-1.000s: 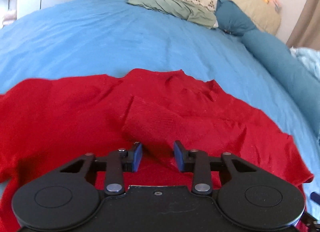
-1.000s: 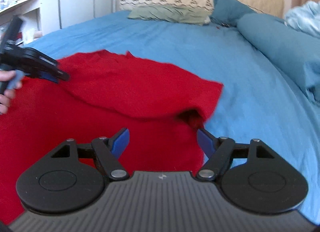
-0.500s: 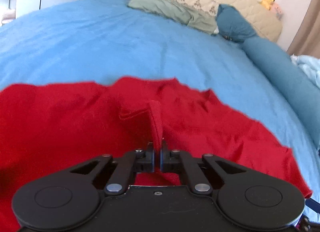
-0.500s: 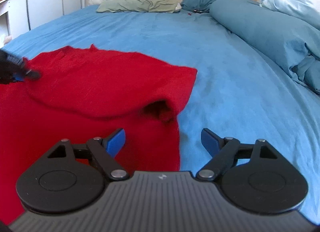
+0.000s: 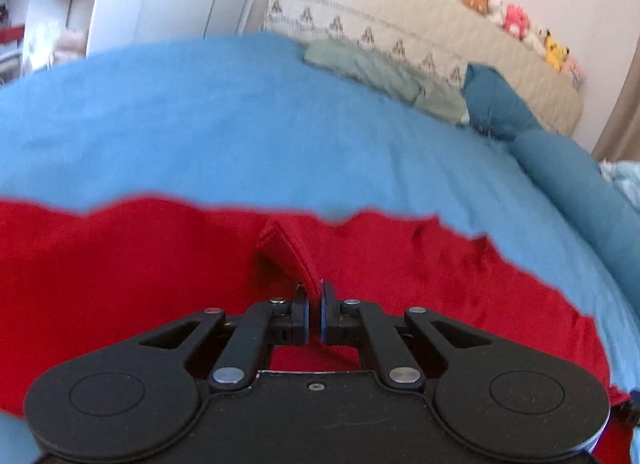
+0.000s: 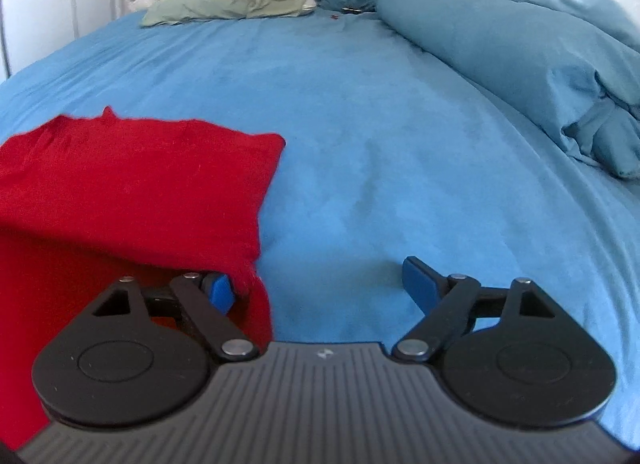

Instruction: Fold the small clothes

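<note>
In the left wrist view, the left gripper (image 5: 315, 296) is pinching a raised hemmed fold of the soft red garment (image 5: 120, 276) at lower centre, over the smooth blue bedsheet (image 5: 240, 132). In the right wrist view, the right gripper (image 6: 320, 284) is gaping wide, holding nothing, one blue pad against the garment's edge at lower left.

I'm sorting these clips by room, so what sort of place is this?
Most likely a bedroom. The red garment lies on a wide bed with a blue cover, pillows rest against a padded headboard, and plush toys sit along its top.
</note>
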Available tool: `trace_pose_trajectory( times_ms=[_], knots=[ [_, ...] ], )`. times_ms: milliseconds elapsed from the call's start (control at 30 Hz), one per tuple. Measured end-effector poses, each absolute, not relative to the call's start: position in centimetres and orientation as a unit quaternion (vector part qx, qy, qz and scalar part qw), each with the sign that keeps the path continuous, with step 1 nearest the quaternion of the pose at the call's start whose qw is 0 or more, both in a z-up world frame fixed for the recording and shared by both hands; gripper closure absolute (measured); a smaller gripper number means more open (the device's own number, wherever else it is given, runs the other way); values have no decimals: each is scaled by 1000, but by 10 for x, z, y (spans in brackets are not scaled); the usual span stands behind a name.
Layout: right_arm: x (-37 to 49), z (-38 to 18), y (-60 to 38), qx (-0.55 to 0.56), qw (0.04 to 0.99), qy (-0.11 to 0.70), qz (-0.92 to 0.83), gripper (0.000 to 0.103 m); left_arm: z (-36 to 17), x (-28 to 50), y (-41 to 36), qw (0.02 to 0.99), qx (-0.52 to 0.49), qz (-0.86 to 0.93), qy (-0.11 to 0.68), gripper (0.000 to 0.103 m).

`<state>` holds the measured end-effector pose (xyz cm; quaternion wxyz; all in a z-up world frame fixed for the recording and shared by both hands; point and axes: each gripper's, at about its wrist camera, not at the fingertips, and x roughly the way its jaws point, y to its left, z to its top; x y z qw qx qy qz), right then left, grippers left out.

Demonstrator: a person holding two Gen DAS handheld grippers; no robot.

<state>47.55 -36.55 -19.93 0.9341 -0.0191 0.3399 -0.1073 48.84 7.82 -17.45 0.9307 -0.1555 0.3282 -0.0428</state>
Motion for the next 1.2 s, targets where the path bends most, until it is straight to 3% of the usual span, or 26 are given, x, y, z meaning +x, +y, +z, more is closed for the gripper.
trace_pose_trajectory(
  times_ms=[433, 500, 567, 600, 767, 900, 1100, 1200],
  knots=[
    [448, -182, -353, -97, 929, 351, -71, 4, -152, 426, 125, 920, -141, -31, 365, 88],
    [435, -167, -346, -98, 938, 328, -53, 3, -143, 417, 126, 925, -133, -38, 353, 69],
    [430, -153, -337, -76, 951, 299, -23, 0, -133, 421, 117, 930, -120, -51, 343, 38],
    [434, -148, -330, -59, 955, 290, -10, 0, -131, 427, 109, 933, -112, -57, 338, 35],
    [483, -165, -293, -14, 957, 287, 40, 0, -142, 480, 69, 924, -121, -88, 351, 34],
    [502, -204, -301, -4, 940, 340, 4, 0, -158, 506, 58, 919, -132, -90, 360, 34],
    [484, -202, -328, 33, 948, 317, 9, 0, -173, 514, 61, 919, -110, -104, 364, 33],
    [493, -190, -324, 50, 962, 269, 24, 0, -173, 511, 63, 919, -114, -104, 363, 32]
  ],
)
